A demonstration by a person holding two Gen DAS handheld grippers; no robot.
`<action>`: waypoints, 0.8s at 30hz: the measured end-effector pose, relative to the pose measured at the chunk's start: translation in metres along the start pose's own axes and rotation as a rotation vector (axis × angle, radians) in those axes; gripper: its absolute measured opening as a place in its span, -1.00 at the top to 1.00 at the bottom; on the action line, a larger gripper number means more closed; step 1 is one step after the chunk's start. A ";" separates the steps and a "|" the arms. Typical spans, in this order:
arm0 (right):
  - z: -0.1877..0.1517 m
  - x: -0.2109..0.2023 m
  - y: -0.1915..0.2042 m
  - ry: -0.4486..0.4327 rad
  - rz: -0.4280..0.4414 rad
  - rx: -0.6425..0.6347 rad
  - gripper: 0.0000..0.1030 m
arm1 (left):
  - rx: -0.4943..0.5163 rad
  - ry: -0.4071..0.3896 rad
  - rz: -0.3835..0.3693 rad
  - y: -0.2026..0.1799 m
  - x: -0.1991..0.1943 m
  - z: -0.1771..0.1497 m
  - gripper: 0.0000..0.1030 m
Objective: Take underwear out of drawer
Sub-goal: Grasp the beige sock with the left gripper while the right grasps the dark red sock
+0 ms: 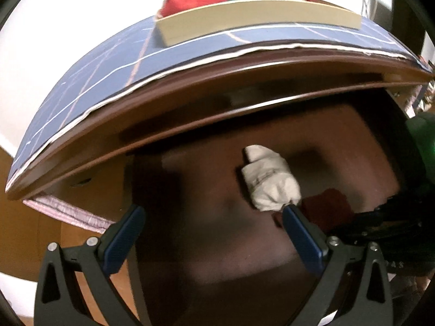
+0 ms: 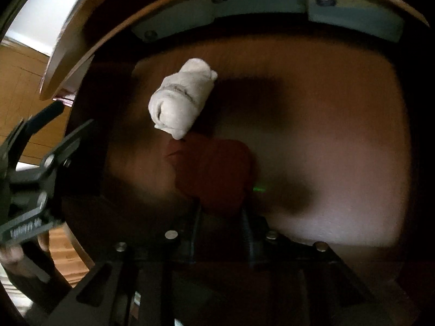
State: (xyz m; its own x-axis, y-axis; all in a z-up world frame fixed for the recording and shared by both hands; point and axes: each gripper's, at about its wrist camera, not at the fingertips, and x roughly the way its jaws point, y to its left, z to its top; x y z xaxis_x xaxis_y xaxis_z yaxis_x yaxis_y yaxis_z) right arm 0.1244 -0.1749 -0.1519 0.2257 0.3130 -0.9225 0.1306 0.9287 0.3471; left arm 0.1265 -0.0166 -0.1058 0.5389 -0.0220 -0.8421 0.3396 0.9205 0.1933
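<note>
Risk sits with the right gripper (image 2: 221,206), whose jaws look clamped on the dark red roll (image 2: 214,174) lying on the drawer floor (image 2: 339,141) toward its near edge. The fingers are in deep shadow and blurred, so how much cloth they hold cannot be made out; if only a loose outer fold is pinched, the roll could unwind or slip free on the lift and drop back into the drawer. The white roll (image 2: 180,100) lies touching the red one at its far end, so a lift could drag it along or tip it over.

Overhead, the brown desk edge (image 1: 190,103) with its blue mat (image 1: 114,62) overhangs the far part of the drawer. Lifting straight up and away from it looks safe; swinging toward the far edge risks knocking the gripper or the cloth against the underside.

The left gripper (image 1: 212,212) hangs released above the drawer, jaws wide apart with nothing between them. Its right fingertip (image 1: 291,214) shows just at the white roll's near end, beside the red roll, so the 2 grippers are close and could collide as the red roll comes up. A cream tray (image 1: 258,16) on the desk top already holds red, green and white clothes, well apart from all this
</note>
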 end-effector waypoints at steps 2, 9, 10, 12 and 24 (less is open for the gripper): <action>-0.004 -0.009 -0.002 -0.035 -0.009 -0.006 0.45 | 0.040 0.007 -0.004 -0.006 0.003 0.005 -0.98; 0.008 -0.032 0.013 -0.100 -0.005 -0.070 0.03 | 0.038 0.013 -0.008 -0.008 0.004 0.011 -0.98; 0.012 -0.030 0.015 -0.105 -0.025 -0.073 -0.10 | 0.038 0.017 -0.002 -0.007 0.004 0.010 -0.98; 0.018 -0.024 0.021 -0.093 -0.048 -0.090 -0.15 | 0.038 0.022 0.002 -0.005 0.005 0.009 -0.98; 0.027 0.009 0.008 0.059 -0.038 -0.052 0.25 | 0.036 0.045 -0.006 0.004 0.009 0.008 -0.98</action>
State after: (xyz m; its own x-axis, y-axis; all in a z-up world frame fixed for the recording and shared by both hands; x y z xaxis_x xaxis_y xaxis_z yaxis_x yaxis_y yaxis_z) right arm 0.1534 -0.1704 -0.1529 0.1636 0.2872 -0.9438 0.0873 0.9487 0.3038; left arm 0.1386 -0.0164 -0.1083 0.5016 -0.0088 -0.8651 0.3707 0.9057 0.2058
